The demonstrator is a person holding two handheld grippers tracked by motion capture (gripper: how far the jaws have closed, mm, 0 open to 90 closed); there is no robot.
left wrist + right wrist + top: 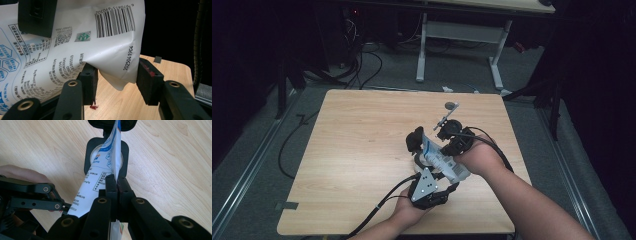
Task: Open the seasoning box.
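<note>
The white printed pouch (443,161) was off the table (362,150), held in the air over its near right part, just above a black square holder with a round opening (106,157). Its long axis ran from that holder back toward the person, slanting upward to the right hand (479,159).

The right gripper (117,185) had its jaws pressed together on the pouch's thin edge, the sheet standing on edge between the pads. The hold appeared firm.

The left gripper (116,82) sat just beside the pouch's lower corner, below the barcode. Its jaws were spread either side of that corner; the left pad (89,82) looked to be touching the material, while the right pad (147,82) was apart from it. No pinch was made there.

Judgement: the coming move turns on this corner lying squarely between the left jaws. The left gripper was the nearer free tool and would need only to close. A grey metal piece (448,114) lay farther back on the table, well apart.
</note>
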